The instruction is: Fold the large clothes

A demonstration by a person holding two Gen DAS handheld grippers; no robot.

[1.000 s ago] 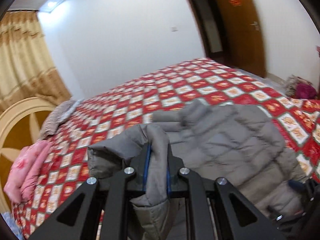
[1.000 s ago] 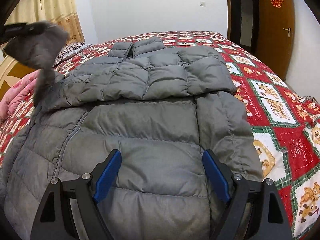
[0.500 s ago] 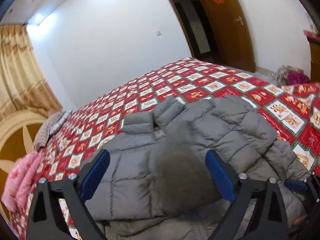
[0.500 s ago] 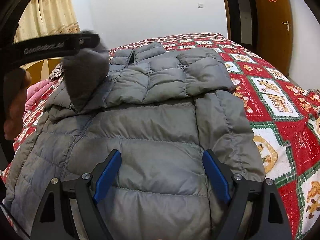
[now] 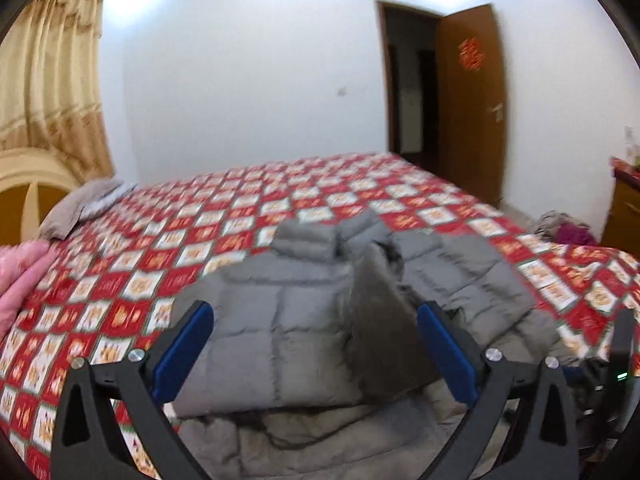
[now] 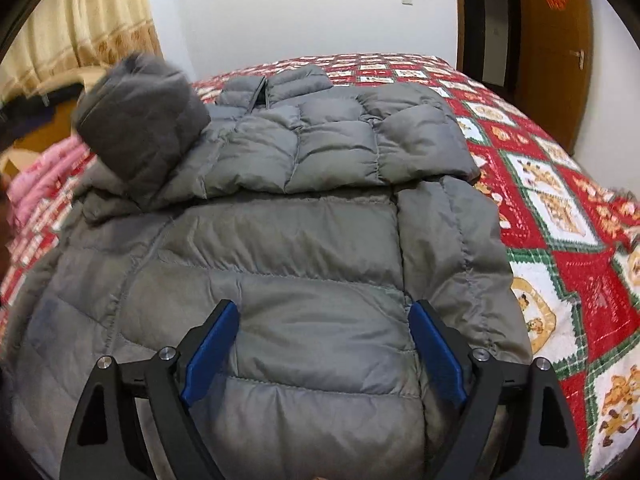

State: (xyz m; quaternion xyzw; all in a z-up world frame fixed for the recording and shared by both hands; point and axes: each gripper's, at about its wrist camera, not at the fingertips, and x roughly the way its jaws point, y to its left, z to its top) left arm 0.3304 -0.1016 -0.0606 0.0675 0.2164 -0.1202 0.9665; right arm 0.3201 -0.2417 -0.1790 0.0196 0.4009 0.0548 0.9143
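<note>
Jacket: our grey quilted puffer jacket (image 6: 304, 248) runs lengthwise toward twelve o'clock on the red patterned bed (image 6: 560, 216).
Right gripper (image 6: 324, 350): nearer, jaws opening, pinching nothing.
Left gripper (image 5: 316, 346): jaws spread, empty.

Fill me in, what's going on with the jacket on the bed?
A person with a handheld gripper in each hand is folding a grey puffer jacket spread on a red patterned bedspread. One sleeve lies folded across the chest. The other sleeve's cuff is blurred and looks mid-fall onto the jacket. The left gripper has open jaws with nothing pressed between them. The right gripper hovers over the lower part, jaws opening, gripping nothing.
</note>
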